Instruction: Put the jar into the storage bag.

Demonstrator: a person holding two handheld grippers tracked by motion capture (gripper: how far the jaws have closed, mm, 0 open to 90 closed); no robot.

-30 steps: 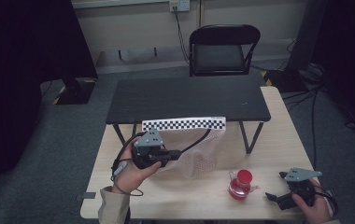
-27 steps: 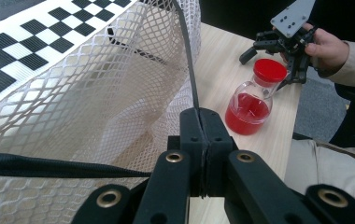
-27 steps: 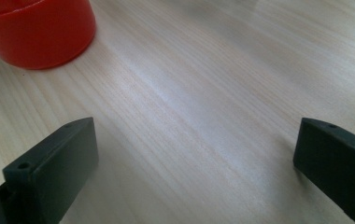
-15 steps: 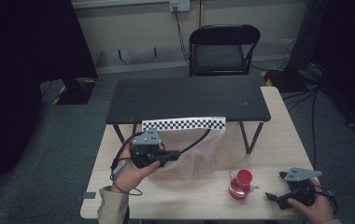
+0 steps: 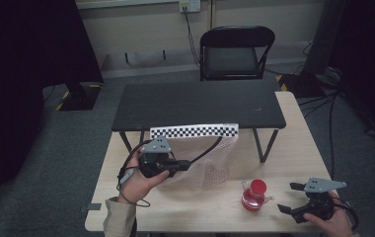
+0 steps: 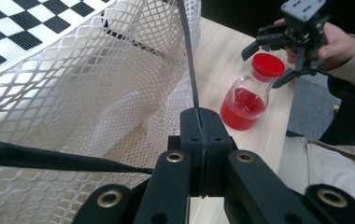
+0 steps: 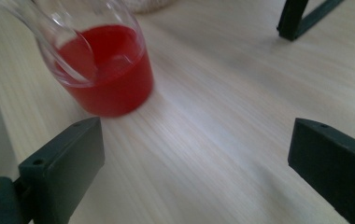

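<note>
Two tables, a folding chair behind.

**Colours on my feed right now**

I've got a cream mesh bag with a black-and-white checkered band, a clear bottle of red liquid with a red cap, black grippers, pale wood table, black bench, and grey carpet.
</note>
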